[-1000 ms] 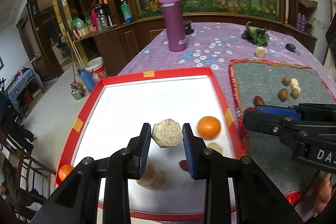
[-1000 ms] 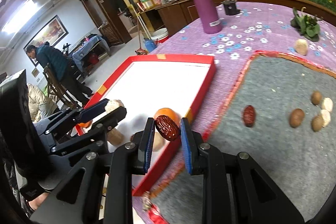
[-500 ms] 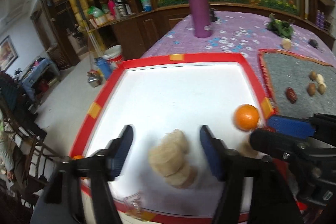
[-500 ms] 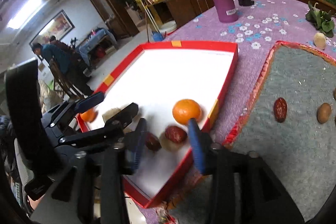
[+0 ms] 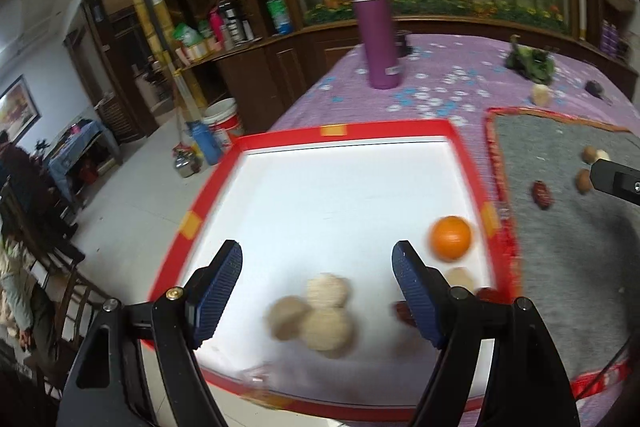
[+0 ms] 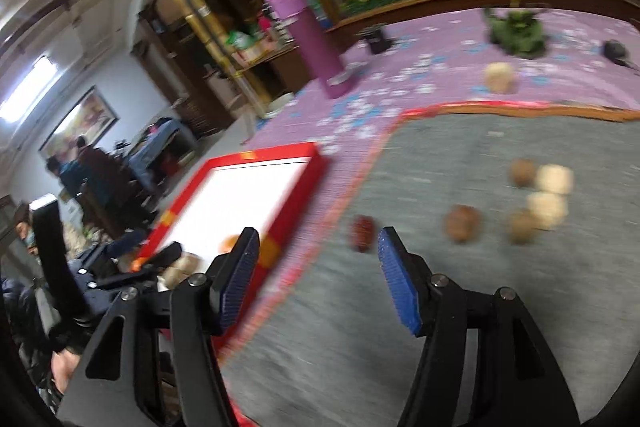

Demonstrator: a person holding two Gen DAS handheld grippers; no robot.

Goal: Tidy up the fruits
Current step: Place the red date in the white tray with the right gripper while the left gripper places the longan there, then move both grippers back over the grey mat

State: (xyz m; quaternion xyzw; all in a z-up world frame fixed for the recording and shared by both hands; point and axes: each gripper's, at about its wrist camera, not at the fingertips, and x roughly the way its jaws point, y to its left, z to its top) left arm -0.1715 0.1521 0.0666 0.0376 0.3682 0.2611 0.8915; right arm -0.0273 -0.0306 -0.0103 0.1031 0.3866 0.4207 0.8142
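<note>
Both grippers are spread wide with nothing between the pads. The left gripper (image 5: 318, 263) hangs over the near end of the red tray (image 5: 384, 129), and right between its fingers sit three pale lumpy fruits (image 5: 320, 311) bunched together and touching on the white floor, blurry enough that it's hard to say what they are. The orange (image 5: 450, 238) sits at about 2 o'clock from that pile, close to the tray's right wall, with a smaller pale piece (image 5: 460, 277) just below it and a couple of dark red bits (image 5: 402, 311) mostly hidden behind the right finger. On the grey mat (image 5: 560, 247) off at 3 o'clock there's a red date (image 5: 542, 194) and a few brown and pale nuts. The right gripper (image 6: 318, 259) is over that mat (image 6: 460, 307), fingers wide apart, and the date (image 6: 362, 233) lies just ahead of the gap, a bit toward the right finger. Past it at 1 o'clock are two brown nuts (image 6: 462, 223) and two pale ones (image 6: 554, 179) near each other, everything smeared by motion blur. A purple bottle (image 6: 316, 43) stands upright on the flowered cloth (image 6: 440, 67) at 12, and a lone pale fruit (image 6: 499, 77) sits on the cloth beyond the mat's far edge, near a green plant (image 6: 516, 31). The left gripper (image 6: 132, 263) shows at 9 o'clock over the tray (image 6: 240, 163).
</note>
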